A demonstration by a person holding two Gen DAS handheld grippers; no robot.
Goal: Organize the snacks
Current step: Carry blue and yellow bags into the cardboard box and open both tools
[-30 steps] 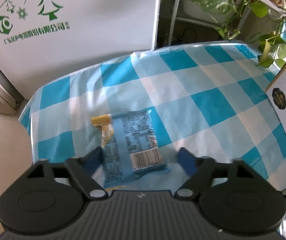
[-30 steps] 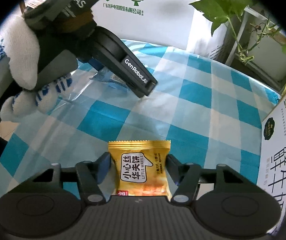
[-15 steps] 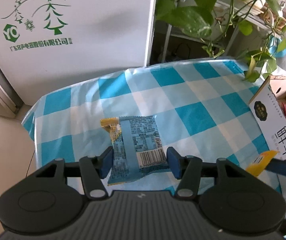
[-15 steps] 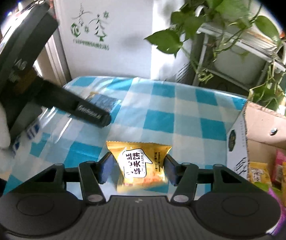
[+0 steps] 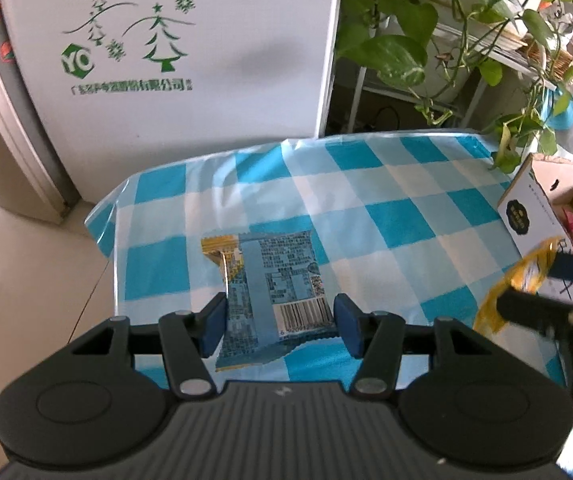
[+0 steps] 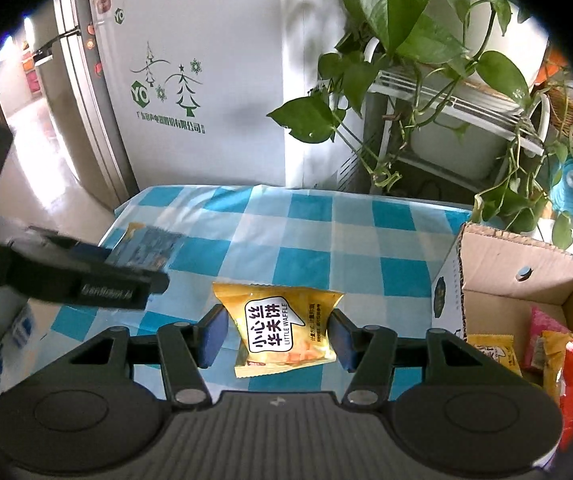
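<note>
Blue packet (image 5: 274, 292) (barcode up) pinched in left jaws, yellow waffle packet (image 6: 284, 330) in right.

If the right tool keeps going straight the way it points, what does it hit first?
Probably the checked tablecloth beyond the yellow waffle packet it holds; the cardboard box sits off to its right. Depth is hard to judge.

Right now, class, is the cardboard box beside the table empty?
No: in the right wrist view the open cardboard box already holds several snack packets, yellow, pink and red.
</note>
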